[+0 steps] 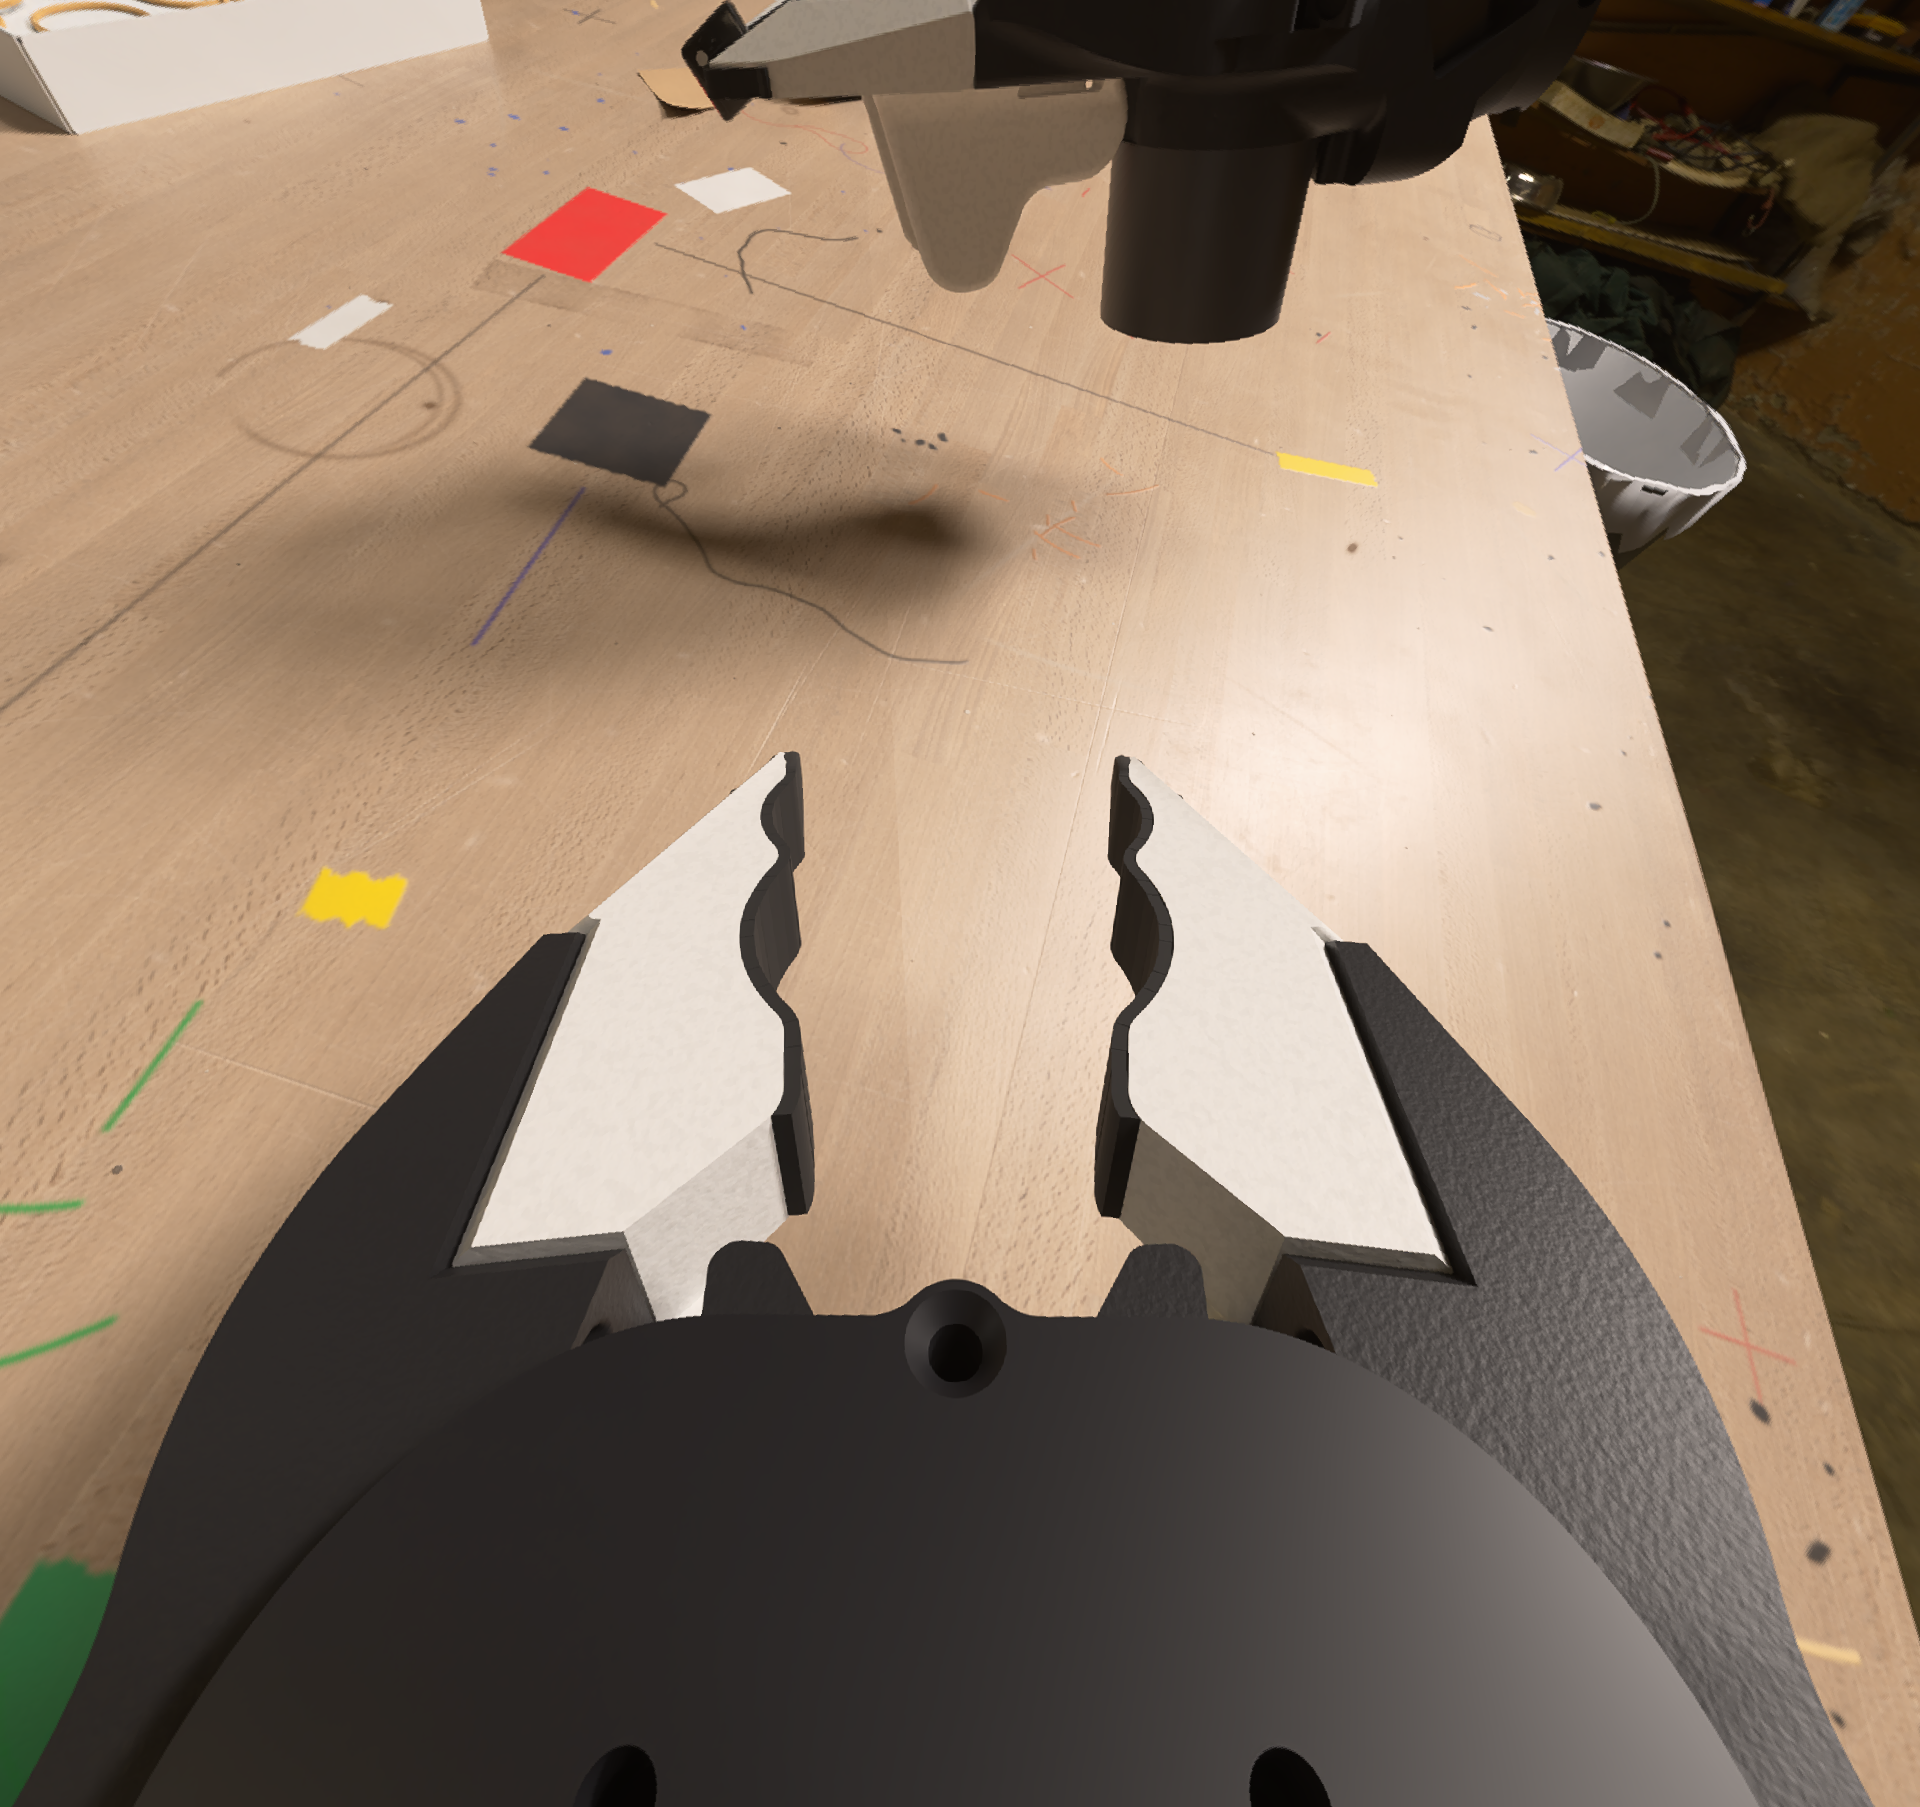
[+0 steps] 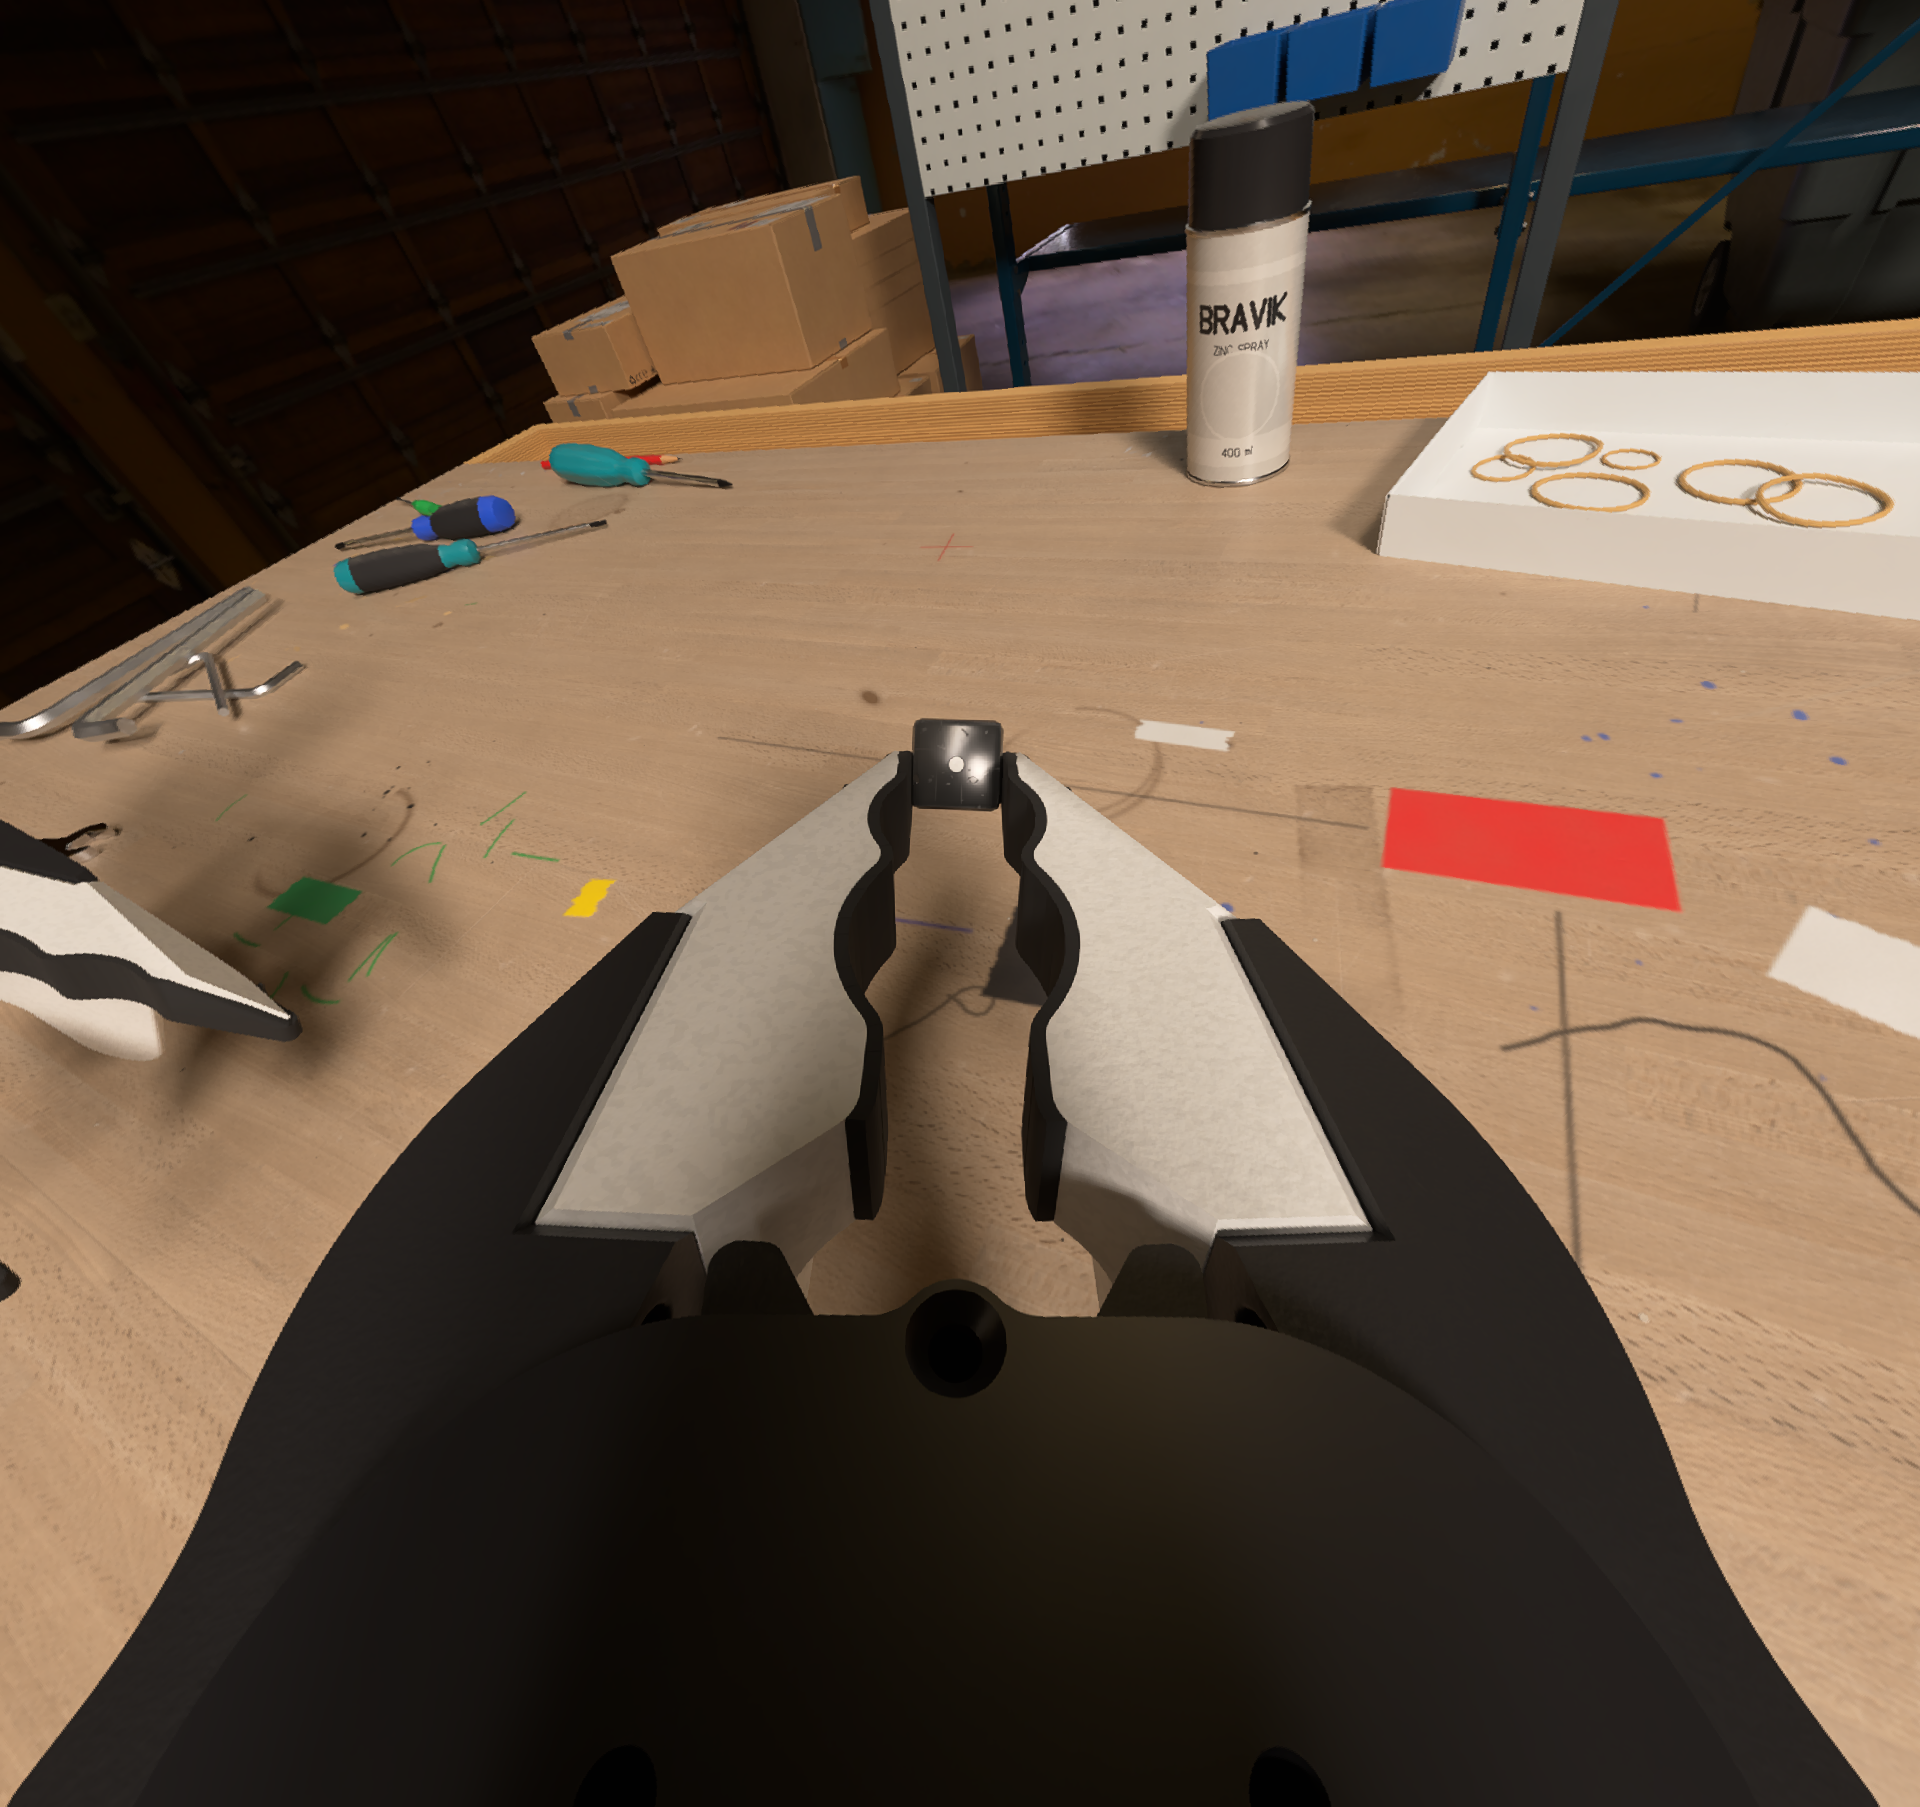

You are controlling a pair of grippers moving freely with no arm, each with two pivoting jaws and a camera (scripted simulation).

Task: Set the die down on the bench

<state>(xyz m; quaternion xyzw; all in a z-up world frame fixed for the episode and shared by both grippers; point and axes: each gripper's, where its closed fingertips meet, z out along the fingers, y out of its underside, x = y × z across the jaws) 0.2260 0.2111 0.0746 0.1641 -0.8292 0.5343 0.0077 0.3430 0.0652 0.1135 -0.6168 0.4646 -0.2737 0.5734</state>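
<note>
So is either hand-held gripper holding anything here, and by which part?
The right hand-held gripper pinches the black die by two opposite faces, at its fingertips. The left hand-held gripper is open and holds nothing.

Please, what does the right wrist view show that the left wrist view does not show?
Only the right wrist view shows the spray can, screwdrivers, and pegboard. Only the left wrist view shows the black patch and the white bin past the bench edge. Both show the right gripper shut on the black die, the open left gripper, the red patch and the white tray.
</note>
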